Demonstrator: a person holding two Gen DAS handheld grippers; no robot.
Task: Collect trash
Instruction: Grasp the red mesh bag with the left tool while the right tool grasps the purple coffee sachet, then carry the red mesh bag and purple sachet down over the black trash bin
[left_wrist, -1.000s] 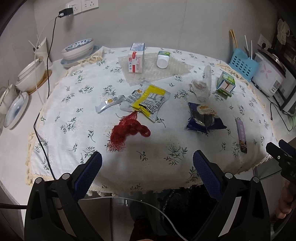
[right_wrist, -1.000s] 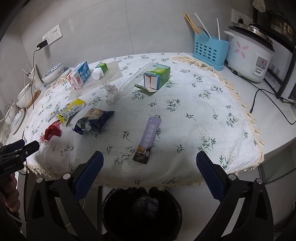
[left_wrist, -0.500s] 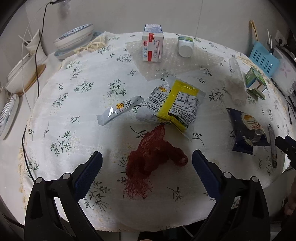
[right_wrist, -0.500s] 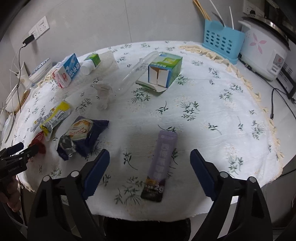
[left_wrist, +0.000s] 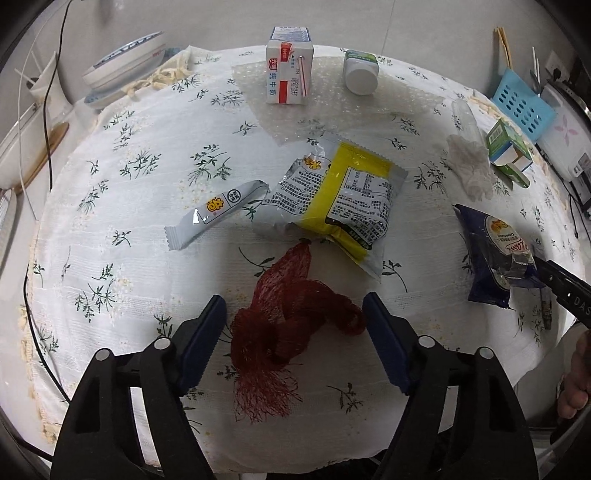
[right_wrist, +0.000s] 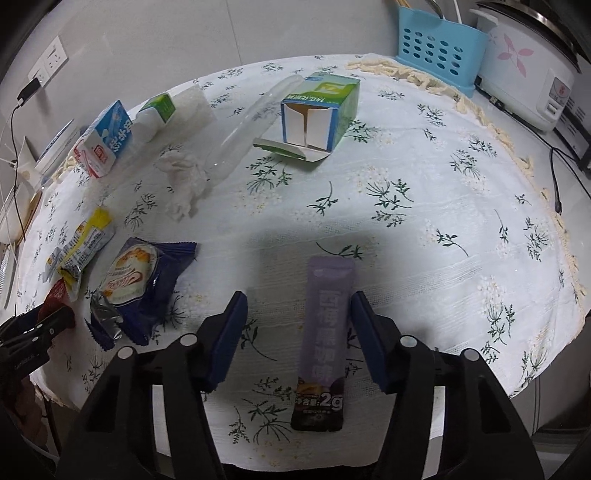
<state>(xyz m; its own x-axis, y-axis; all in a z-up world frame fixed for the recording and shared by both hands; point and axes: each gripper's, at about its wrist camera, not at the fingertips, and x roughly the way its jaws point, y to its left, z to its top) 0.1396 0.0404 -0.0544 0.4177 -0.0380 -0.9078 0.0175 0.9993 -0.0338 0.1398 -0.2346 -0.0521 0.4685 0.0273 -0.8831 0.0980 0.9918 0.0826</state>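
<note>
My left hand-held gripper (left_wrist: 291, 326) is spread open, its jaws on either side of the red mesh bag (left_wrist: 291, 321) on the table (left_wrist: 122, 192). Just past the bag lie the yellow snack packet (left_wrist: 343, 199) and, ahead to the left, a silver stick wrapper (left_wrist: 216, 212). My right hand-held gripper (right_wrist: 295, 326) is open too, the purple sachet (right_wrist: 325, 332) between its jaws near the right one. Further out stands a green carton (right_wrist: 319, 110).
</note>
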